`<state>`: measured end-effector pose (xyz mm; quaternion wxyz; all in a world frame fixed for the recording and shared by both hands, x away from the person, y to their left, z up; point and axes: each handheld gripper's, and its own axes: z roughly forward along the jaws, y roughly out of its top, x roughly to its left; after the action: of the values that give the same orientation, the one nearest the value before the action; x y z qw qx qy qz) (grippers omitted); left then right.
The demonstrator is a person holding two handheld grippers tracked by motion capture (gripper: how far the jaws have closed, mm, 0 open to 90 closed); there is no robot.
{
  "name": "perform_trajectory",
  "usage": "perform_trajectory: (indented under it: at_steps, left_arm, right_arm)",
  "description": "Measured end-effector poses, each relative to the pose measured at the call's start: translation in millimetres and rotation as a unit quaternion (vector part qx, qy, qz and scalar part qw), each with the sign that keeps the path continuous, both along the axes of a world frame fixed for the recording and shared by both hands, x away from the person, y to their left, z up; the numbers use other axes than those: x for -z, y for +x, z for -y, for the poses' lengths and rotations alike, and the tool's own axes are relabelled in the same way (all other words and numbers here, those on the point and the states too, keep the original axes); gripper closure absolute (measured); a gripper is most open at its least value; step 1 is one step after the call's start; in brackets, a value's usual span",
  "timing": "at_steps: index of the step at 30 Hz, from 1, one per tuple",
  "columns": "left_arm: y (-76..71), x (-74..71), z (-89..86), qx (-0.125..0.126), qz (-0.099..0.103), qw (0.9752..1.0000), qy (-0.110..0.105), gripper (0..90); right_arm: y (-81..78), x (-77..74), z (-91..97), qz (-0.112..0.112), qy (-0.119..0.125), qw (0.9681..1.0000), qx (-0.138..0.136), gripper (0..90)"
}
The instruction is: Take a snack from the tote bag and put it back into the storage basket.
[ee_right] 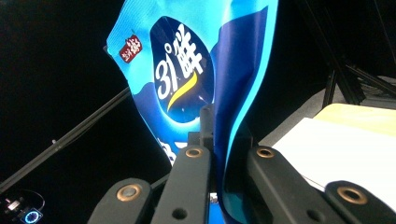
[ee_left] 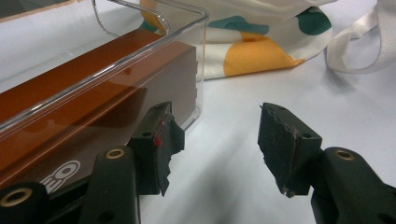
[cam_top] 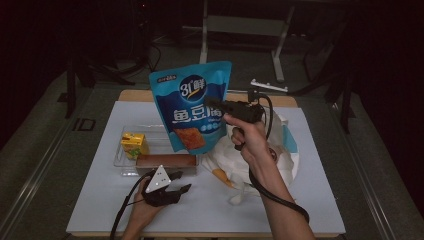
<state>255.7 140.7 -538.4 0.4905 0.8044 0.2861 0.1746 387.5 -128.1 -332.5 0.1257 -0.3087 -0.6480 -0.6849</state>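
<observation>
Left gripper (cam_top: 172,192) rests low at the near edge of the white table sheet (cam_top: 320,200), jaws parted with nothing between them; in the left gripper view (ee_left: 217,140) one pad sits just beside the corner of the clear plastic rectangular tray (ee_left: 154,42), the other out over bare sheet. Inside that tray, a long reddish-brown box (cam_top: 166,160) lies along the near wall, long axis across the table. A small yellow carton (cam_top: 134,144) stands at the tray's left end.

Right of the tray: a white cloth bag with orange and teal patches (cam_top: 235,170), crumpled on the sheet, its strap trailing toward the near edge.

Right gripper (cam_top: 212,104) is raised above the table's middle, jaws clenched on the right side edge of a blue glossy snack pouch with white lettering (cam_top: 192,107). The right gripper view (ee_right: 219,154) shows the pouch (ee_right: 187,70) edge pinched flat between the pads. Pouch hangs clear of the table, above the tray's far side. Long axis near upright, slightly tilted; sealed top up, printed face toward the high view.
</observation>
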Motion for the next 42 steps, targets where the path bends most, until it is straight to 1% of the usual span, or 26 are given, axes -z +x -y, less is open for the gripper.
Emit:
perform_trajectory:
  at_steps: [10,17,21,25,28,31,39,42]
  left_arm:
    - [-0.3,0.0,0.2,0.000,0.001,1.0000,0.000,45.9]
    - [-0.5,0.0,0.3,0.000,0.002,1.0000,0.001,46.5]
    - [-0.6,0.0,0.2,0.000,0.003,1.0000,0.000,46.5]
    - [-0.8,-0.1,0.0,0.000,0.003,1.0000,-0.001,46.2]
    - [-0.7,0.0,-0.1,0.000,0.003,1.0000,-0.001,46.2]
    - [-0.8,0.0,-0.1,-0.001,0.003,1.0000,-0.002,46.1]
    - [-1.2,0.0,-0.2,-0.002,0.004,1.0000,-0.003,46.1]
    - [-1.3,-0.1,-0.7,-0.002,0.005,1.0000,-0.004,46.1]
  right_arm:
    - [4.6,2.3,-14.5,-0.001,-0.001,1.0000,-0.003,90.0]
    - [7.3,2.7,-24.6,0.000,-0.008,1.0000,-0.003,90.0]
    - [9.0,3.7,-27.9,0.000,-0.007,1.0000,-0.002,90.0]
    - [10.6,5.3,-33.5,0.002,-0.017,0.9999,0.000,90.0]
    - [10.9,5.8,-34.3,0.002,-0.017,0.9999,0.000,90.0]
    - [13.2,8.8,-39.7,0.003,-0.010,0.9999,0.000,90.0]
    - [16.3,10.9,-51.6,-0.003,-0.006,1.0000,-0.005,90.0]
    - [19.2,12.8,-59.0,-0.005,-0.006,1.0000,-0.004,90.0]
